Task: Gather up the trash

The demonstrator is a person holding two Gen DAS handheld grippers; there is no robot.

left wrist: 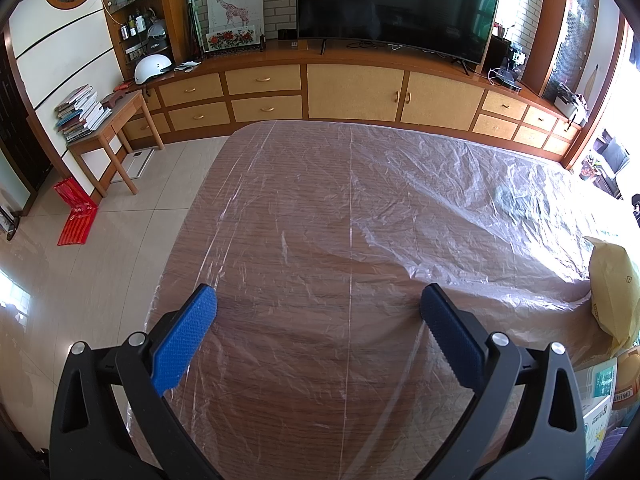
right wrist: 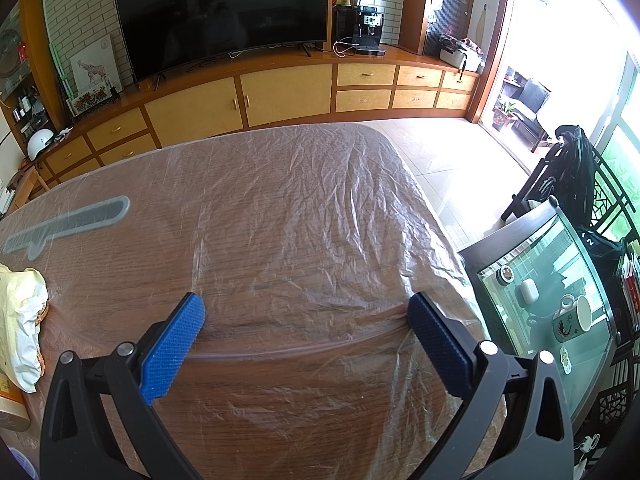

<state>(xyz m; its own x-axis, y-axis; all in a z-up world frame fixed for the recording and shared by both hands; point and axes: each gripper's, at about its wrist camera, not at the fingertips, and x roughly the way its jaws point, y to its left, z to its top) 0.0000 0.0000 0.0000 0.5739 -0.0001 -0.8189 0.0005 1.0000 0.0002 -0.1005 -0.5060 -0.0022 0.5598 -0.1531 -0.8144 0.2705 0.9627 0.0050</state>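
Note:
A wooden table (left wrist: 304,240) covered with clear plastic film fills both views. My left gripper (left wrist: 318,304) is open and empty above the table's near part. A yellow paper bag (left wrist: 614,288) lies at the right edge of the left wrist view, with printed boxes (left wrist: 600,396) below it. My right gripper (right wrist: 306,312) is open and empty above the table (right wrist: 280,220). A crumpled yellow and white bag (right wrist: 20,320) lies at the left edge of the right wrist view, left of the gripper.
A grey strip (right wrist: 68,222) lies under the film at left. A glass side table (right wrist: 552,292) with a mug (right wrist: 572,316) stands to the right. A long cabinet (left wrist: 352,88) with a TV (left wrist: 396,4) lines the far wall. A small desk (left wrist: 108,132) with books stands on the left.

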